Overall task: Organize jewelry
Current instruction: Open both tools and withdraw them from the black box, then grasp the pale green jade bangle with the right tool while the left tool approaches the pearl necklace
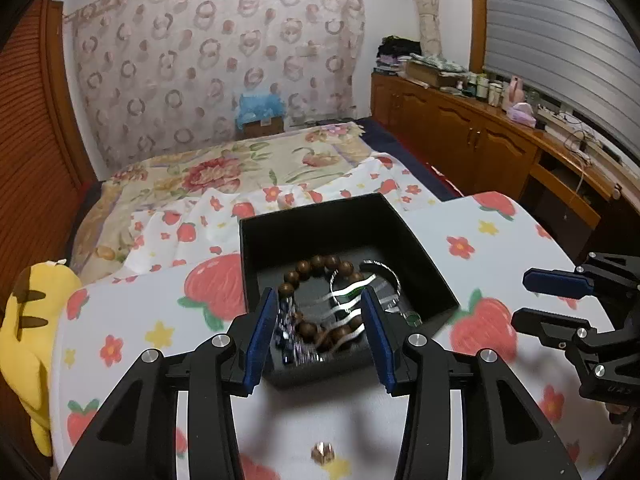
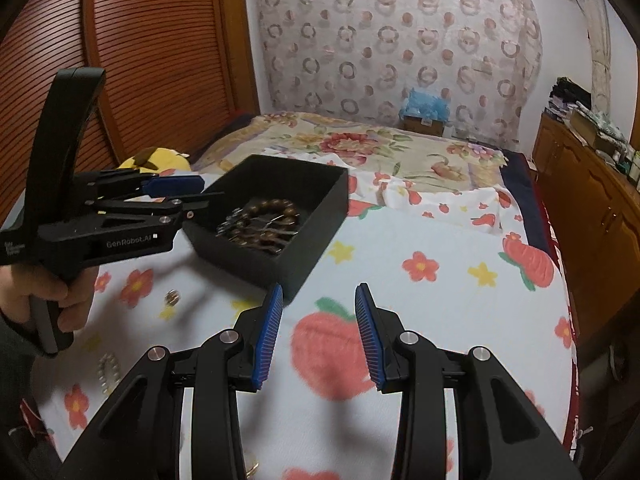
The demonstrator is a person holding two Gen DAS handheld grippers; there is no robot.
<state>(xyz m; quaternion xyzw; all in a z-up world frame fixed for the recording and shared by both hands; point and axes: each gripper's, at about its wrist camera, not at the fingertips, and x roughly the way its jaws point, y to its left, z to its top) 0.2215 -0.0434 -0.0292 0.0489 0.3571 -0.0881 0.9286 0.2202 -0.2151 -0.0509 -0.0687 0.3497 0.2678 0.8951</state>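
A black open box (image 1: 256, 256) (image 2: 320, 208) stands on the strawberry-print cloth. In it lie a brown wooden bead bracelet (image 1: 316, 266) (image 2: 276, 206), a silver bangle (image 1: 380, 276) and a dark sparkly bracelet (image 1: 290, 332). My left gripper (image 1: 320, 300) (image 2: 200, 192) is open and empty, its fingers just above the box's near edge. My right gripper (image 2: 318, 294) (image 1: 520, 300) is open and empty, to the right of the box above the cloth. A small gold ring (image 1: 322, 452) (image 2: 173, 298) and a pearl bracelet (image 2: 108, 372) lie on the cloth outside the box.
A yellow plush toy (image 1: 28, 320) (image 2: 158, 158) lies at the table's left edge. A bed with floral sheets (image 1: 224, 172) is behind the table. A wooden cabinet (image 1: 480, 140) with bottles runs along the right wall.
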